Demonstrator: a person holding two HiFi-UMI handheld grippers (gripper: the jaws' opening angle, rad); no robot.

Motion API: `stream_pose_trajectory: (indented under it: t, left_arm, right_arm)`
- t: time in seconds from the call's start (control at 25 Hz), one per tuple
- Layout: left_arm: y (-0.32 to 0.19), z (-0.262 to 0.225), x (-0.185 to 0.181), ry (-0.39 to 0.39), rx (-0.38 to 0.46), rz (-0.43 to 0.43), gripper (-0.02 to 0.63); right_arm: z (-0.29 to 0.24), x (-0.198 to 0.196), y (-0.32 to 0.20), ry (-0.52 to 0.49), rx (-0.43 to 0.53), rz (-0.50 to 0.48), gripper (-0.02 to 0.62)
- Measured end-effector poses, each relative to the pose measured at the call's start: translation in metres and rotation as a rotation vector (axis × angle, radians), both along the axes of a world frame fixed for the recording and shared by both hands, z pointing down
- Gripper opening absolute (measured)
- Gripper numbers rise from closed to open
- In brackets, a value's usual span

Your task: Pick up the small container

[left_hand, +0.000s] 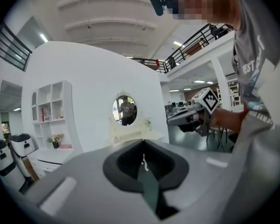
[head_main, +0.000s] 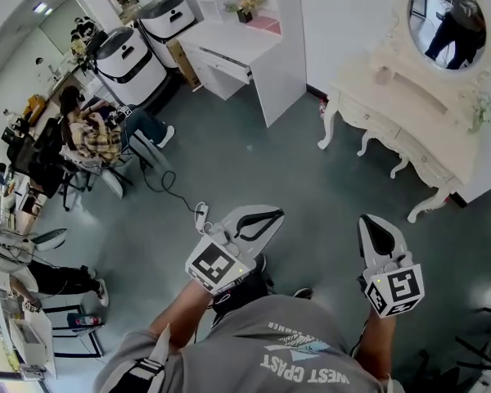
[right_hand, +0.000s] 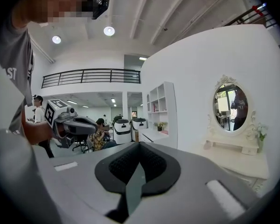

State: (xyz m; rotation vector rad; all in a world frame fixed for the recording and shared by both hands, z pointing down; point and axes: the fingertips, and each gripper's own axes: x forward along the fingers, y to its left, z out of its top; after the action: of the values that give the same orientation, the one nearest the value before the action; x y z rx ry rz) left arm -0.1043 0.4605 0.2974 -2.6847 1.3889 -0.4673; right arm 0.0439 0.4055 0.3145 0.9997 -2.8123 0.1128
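Holding nothing in left gripper [head_main: 266,216], pinched fully shut; nothing in right gripper [head_main: 375,224] either, closed the same way, both out over grey floor [head_main: 254,158]. Cannot spot small container anywhere; possibly on dressing table [head_main: 368,118] ahead. Nothing achieved so far — yet to find, reach, grasp.

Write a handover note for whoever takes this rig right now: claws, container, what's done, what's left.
Left claw: shut, empty.
Right claw: shut, empty.
Container: not made out in any view. The dresser ahead is a likely place to look.
Done: nothing picked up.
Left: find the container, open a claw, grasp it and lift.
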Motion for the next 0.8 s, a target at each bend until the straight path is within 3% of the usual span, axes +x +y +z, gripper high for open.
stream_pose_trajectory:
  t: [0.48, 0.8]
  left_arm:
    - [-0.084, 0.003, 0.044, 0.068, -0.001, 0.262, 0.003]
    - [-0.171, 0.0, 0.016, 0.132, 0.011, 0.397, 0.003]
  right_arm:
    - [0.011, 0.05, -0.036, 0.062, -0.044, 0.247, 0.002]
    - [0.007, 0.029, -0.097, 0.131, -0.05, 0.392, 0.002]
